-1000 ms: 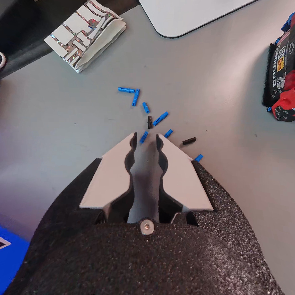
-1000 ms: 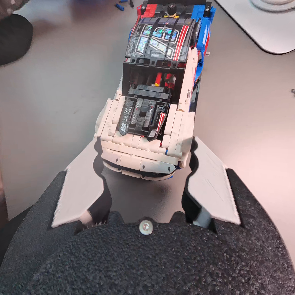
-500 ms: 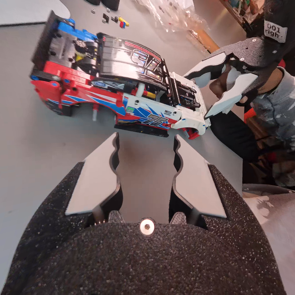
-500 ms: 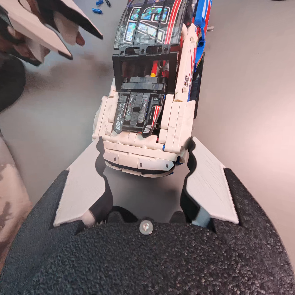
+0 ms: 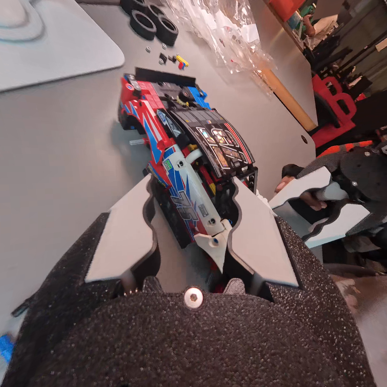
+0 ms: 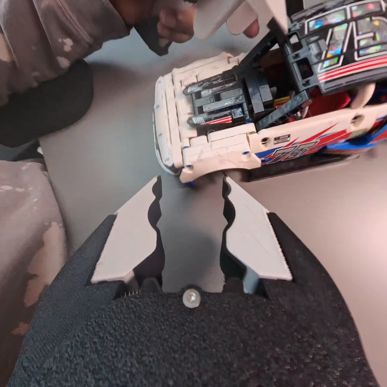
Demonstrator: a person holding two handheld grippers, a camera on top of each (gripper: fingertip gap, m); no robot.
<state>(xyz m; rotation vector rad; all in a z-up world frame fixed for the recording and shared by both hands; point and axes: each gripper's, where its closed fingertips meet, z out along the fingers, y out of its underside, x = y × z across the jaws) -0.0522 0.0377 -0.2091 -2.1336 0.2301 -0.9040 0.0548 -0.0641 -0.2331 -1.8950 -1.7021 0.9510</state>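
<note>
We see a grey table (image 5: 52, 146) with a toy racing car (image 5: 188, 146) built from bricks lying across the middle of it. Its body is white at the nose and red and blue toward the tail, with a black roof. It has no wheels on.

The left gripper (image 5: 192, 180) has its jaws spread wide, and the car's white side panel runs between the two fingers, well into the gap. The right-hand finger looks to be against the car's cabin, though we cannot be sure it presses on it. Nothing is clamped.

The right gripper (image 6: 191, 180) sits low over the table, just beside the car's (image 6: 219, 129) front corner. Its jaws are also parted, with only bare table between them.

Behind the car are a white pad (image 5: 62, 52), crumpled clear plastic bags (image 5: 230, 37), a cluster of black tyres (image 5: 152, 25) and a few small loose parts (image 5: 173, 59). A pale sleeve (image 6: 41, 41) fills the left of the right wrist view.
</note>
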